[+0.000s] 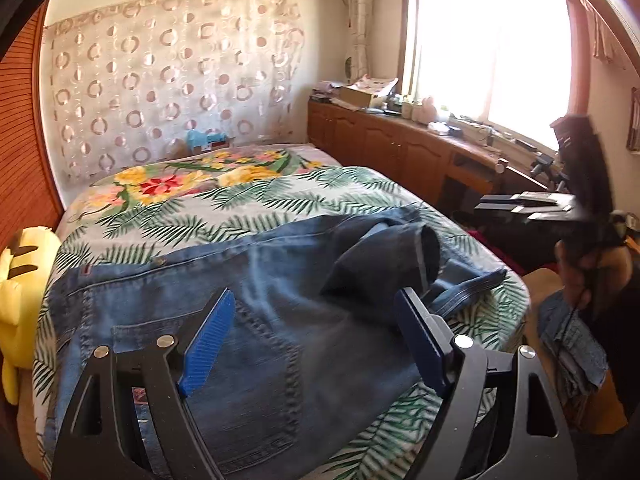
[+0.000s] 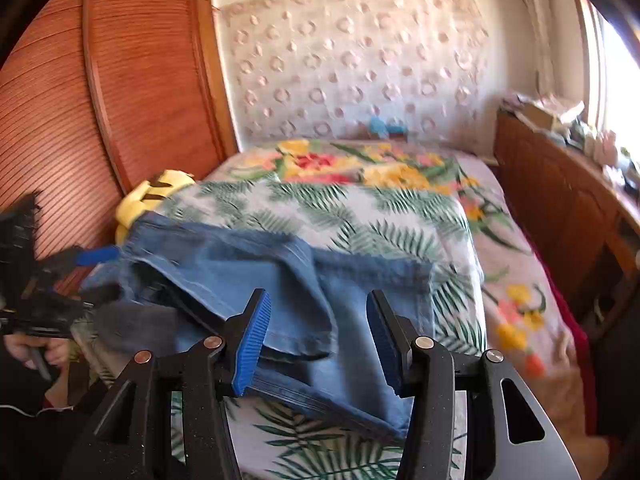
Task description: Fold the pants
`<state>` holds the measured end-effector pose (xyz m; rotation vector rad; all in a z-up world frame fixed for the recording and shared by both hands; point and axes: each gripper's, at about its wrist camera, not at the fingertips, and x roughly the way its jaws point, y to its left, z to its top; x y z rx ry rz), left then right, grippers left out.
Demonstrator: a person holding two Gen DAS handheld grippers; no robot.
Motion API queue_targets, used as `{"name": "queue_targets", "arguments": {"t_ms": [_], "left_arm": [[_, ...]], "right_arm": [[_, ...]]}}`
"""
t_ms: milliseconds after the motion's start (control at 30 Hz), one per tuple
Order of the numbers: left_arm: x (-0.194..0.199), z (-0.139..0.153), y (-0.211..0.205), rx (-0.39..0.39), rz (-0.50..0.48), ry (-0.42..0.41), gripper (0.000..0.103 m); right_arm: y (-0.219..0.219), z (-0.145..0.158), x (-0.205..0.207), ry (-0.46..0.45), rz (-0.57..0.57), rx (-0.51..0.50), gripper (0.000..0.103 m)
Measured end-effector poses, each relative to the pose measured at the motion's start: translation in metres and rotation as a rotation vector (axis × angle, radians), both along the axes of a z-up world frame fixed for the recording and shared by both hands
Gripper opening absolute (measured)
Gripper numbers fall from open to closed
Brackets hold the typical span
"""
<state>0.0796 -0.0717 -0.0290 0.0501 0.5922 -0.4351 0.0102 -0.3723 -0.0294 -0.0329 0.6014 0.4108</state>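
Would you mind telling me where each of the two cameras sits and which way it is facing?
Left wrist view: on the left gripper, over the jeans at their back-pocket end, facing the bed's far end and the window; its own open fingers show, with the right gripper and hand at the right edge.
Right wrist view: on the right gripper, over the trouser legs, facing the louvred doors; its fingers stand apart, the left gripper at the left edge.
Shared: jeans, bed, yellow plush toy, circle-patterned curtain.
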Motion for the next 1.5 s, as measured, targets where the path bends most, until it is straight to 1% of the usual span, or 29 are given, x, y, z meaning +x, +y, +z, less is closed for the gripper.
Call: {"name": "queue_targets", "arguments": {"t_ms": [67, 233, 267, 300, 333, 367, 400, 433, 500, 533, 567, 600, 633, 667, 733, 867, 967, 1000, 1100, 1167, 1300, 1333, 1400, 1500], "left_arm": [[0.001, 0.004, -0.006, -0.013, -0.018, -0.001, 0.082], [0.004, 0.014, -0.022, -0.034, -0.062, -0.013, 0.082], [0.006, 0.014, -0.026, -0.036, -0.076, -0.018, 0.081], [0.008, 0.014, -0.028, -0.035, -0.086, -0.016, 0.078], [0.011, 0.013, -0.031, -0.033, -0.092, -0.009, 0.069], [0.015, 0.011, -0.033, -0.029, -0.095, 0.002, 0.057], [0.019, 0.007, -0.035, -0.026, -0.099, 0.020, 0.049], [0.022, 0.004, -0.035, -0.025, -0.102, 0.032, 0.037], [0.025, -0.002, -0.035, -0.021, -0.100, 0.046, 0.022], [0.026, -0.003, -0.034, -0.014, -0.092, 0.049, 0.012], [0.027, -0.004, -0.032, -0.011, -0.085, 0.050, 0.009], [0.026, -0.004, -0.029, -0.012, -0.082, 0.050, 0.008], [0.024, -0.002, -0.026, -0.013, -0.078, 0.047, 0.007], [0.021, 0.001, -0.023, -0.017, -0.075, 0.039, 0.007], [0.014, 0.010, -0.013, -0.034, -0.063, 0.020, 0.006], [0.001, 0.032, 0.009, -0.056, -0.025, -0.027, 0.006], [-0.013, 0.048, 0.034, -0.083, 0.013, -0.054, 0.006], [-0.016, 0.051, 0.042, -0.089, 0.024, -0.058, 0.006], [-0.027, 0.057, 0.066, -0.097, 0.075, -0.076, 0.006], [-0.031, 0.056, 0.080, -0.109, 0.104, -0.075, 0.006], [-0.043, 0.051, 0.114, -0.125, 0.173, -0.063, 0.006], [-0.044, 0.048, 0.120, -0.130, 0.186, -0.058, 0.006], [-0.048, 0.045, 0.133, -0.139, 0.215, -0.053, 0.006], [-0.051, 0.041, 0.150, -0.158, 0.251, -0.048, 0.006]], "right_arm": [[0.001, -0.013, 0.008, 0.034, -0.011, 0.007, 0.052], [0.005, -0.030, 0.026, 0.099, -0.004, 0.043, 0.052], [0.008, -0.034, 0.029, 0.111, -0.001, 0.050, 0.052], [0.007, -0.034, 0.033, 0.119, 0.004, 0.056, 0.052], [0.009, -0.036, 0.036, 0.128, 0.006, 0.060, 0.052], [0.012, -0.039, 0.038, 0.139, 0.006, 0.063, 0.052], [0.012, -0.040, 0.044, 0.152, 0.012, 0.071, 0.052], [0.011, -0.041, 0.048, 0.166, 0.018, 0.077, 0.052], [0.013, -0.044, 0.052, 0.194, 0.032, 0.079, 0.052], [0.013, -0.047, 0.055, 0.206, 0.042, 0.080, 0.052], [0.015, -0.049, 0.058, 0.220, 0.052, 0.081, 0.052], [0.016, -0.049, 0.063, 0.229, 0.063, 0.086, 0.036], [0.015, -0.049, 0.064, 0.235, 0.086, 0.096, 0.015], [0.018, -0.047, 0.067, 0.233, 0.108, 0.103, 0.012], [0.026, -0.032, 0.064, 0.189, 0.136, 0.093, 0.007], [0.040, 0.005, 0.065, 0.085, 0.181, 0.094, 0.006], [0.059, 0.041, 0.066, 0.011, 0.226, 0.089, 0.006], [0.067, 0.053, 0.066, -0.015, 0.243, 0.079, 0.006], [0.093, 0.076, 0.061, -0.077, 0.305, 0.062, 0.006], [0.117, 0.093, 0.061, -0.104, 0.351, 0.055, 0.006], [0.159, 0.102, 0.067, -0.116, 0.424, 0.057, 0.006], [0.167, 0.098, 0.076, -0.113, 0.436, 0.057, 0.006], [0.187, 0.101, 0.080, -0.105, 0.465, 0.063, 0.006], [0.213, 0.095, 0.103, -0.095, 0.496, 0.067, 0.006]]}}
